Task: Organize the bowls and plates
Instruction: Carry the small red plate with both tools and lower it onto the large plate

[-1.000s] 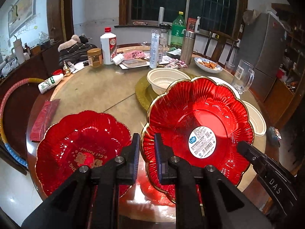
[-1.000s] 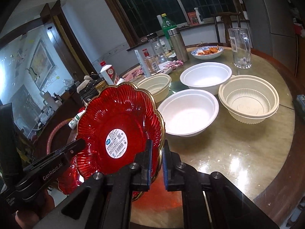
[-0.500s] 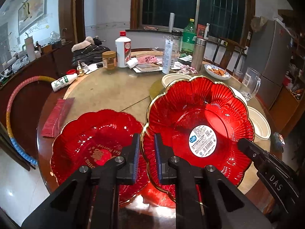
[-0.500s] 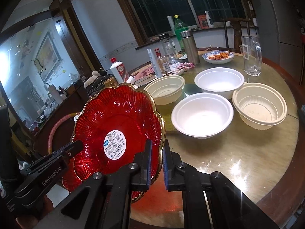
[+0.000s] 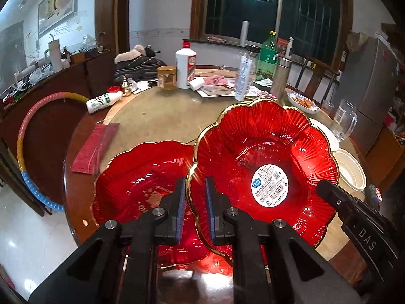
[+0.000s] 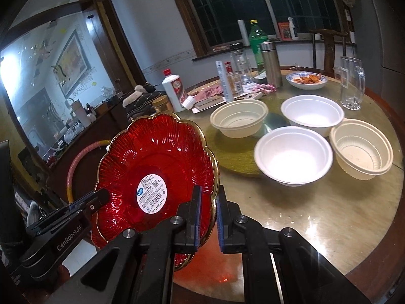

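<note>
A: Nearest, left gripper (image 5: 193,209): jaws nearly closed, clamping the gilt scalloped rim of a red glass plate (image 5: 265,162).
B: Same plate (image 6: 154,177) in the right wrist view, pinched at its opposite edge by the right gripper (image 6: 207,217), jaws likewise nearly closed on the rim.
A: Held tilted above the round table (image 5: 162,116), underside toward the cameras, white barcode label (image 5: 270,188) at centre.
B: Below and left of it, second red plate (image 5: 141,190), flat at the table's near edge, partly overlapped in view.
A: Beyond, right: four disposable bowls, two white (image 6: 293,155), (image 6: 312,114), two cream (image 6: 362,148), (image 6: 239,120).
B: Farther still: glass mug (image 6: 351,86), dish of food (image 6: 306,80), steel flask (image 6: 271,64), green bottle (image 6: 257,43), white liquor bottle (image 5: 185,64).
</note>
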The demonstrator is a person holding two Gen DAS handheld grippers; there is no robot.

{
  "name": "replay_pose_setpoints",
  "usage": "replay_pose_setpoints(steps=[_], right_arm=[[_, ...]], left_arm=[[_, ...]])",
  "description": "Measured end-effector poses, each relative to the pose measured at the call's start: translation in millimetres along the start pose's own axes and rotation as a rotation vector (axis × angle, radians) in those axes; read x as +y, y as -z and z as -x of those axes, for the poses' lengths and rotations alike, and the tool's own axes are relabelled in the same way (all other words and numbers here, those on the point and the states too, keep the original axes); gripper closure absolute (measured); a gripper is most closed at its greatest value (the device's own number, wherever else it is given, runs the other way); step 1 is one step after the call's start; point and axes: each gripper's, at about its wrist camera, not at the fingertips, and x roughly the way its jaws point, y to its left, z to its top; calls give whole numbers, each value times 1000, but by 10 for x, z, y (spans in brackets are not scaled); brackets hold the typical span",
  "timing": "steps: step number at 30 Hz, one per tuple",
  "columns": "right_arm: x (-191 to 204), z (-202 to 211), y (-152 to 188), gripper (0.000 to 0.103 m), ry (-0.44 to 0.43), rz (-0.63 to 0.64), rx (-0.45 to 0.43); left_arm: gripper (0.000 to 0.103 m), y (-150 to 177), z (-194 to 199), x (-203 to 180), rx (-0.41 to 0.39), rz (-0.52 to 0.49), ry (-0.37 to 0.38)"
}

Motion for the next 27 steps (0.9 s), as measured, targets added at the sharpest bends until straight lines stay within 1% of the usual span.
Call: replay_pose_setpoints(steps=[15, 21, 27], right_arm=[[585, -264, -7, 93, -52, 88, 34], [776, -484, -33, 94, -54, 122, 59], [855, -679, -54, 94, -50, 145, 88]], left_arm=[[91, 37, -48, 543, 15, 89, -68], [91, 67, -160, 746, 43, 132, -97], [90, 58, -344, 857, 79, 150, -113]])
